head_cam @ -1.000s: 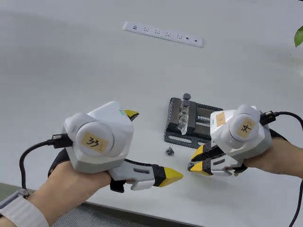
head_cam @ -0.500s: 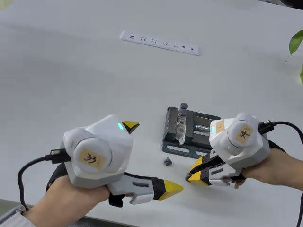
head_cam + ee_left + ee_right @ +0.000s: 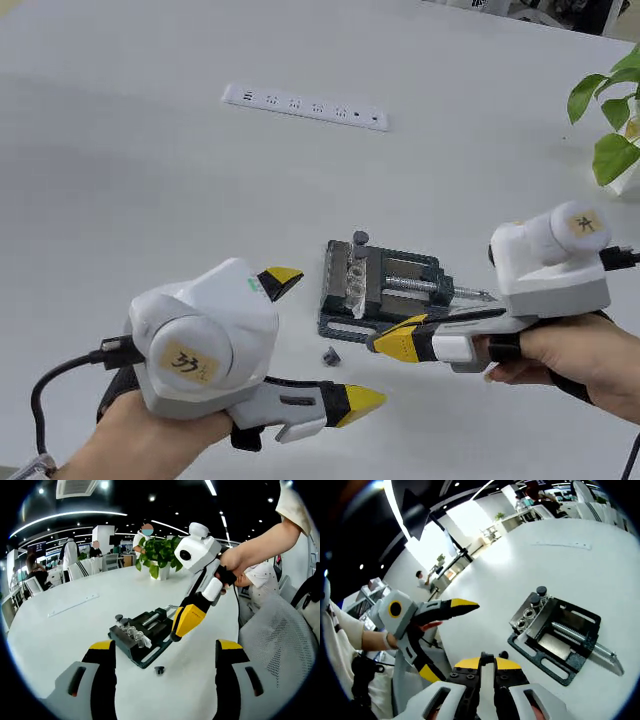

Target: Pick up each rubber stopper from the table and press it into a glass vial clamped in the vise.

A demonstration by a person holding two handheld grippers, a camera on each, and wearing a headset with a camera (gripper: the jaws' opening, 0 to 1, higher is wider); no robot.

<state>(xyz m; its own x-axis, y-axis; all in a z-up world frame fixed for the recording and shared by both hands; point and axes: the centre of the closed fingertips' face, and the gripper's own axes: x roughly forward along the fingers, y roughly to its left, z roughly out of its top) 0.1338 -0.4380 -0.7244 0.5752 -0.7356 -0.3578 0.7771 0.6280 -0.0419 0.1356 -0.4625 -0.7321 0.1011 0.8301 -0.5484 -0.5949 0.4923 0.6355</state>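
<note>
Table point(image 3: 150, 180): white, bore vise point(image 3: 385, 292).
Stopper point(image 3: 331, 354): lay loose near right gripper point(image 3: 375, 344) tips.
Right fingers: pressed together, empty; needed opening to straddle stopper.
Left gripper point(image 3: 165, 645): fingers spread, empty.

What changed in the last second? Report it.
The right gripper rolled in the hand and shut its jaws, empty, in front of the vise. The loose stopper lies untouched on the table; the left gripper stays open.
</note>
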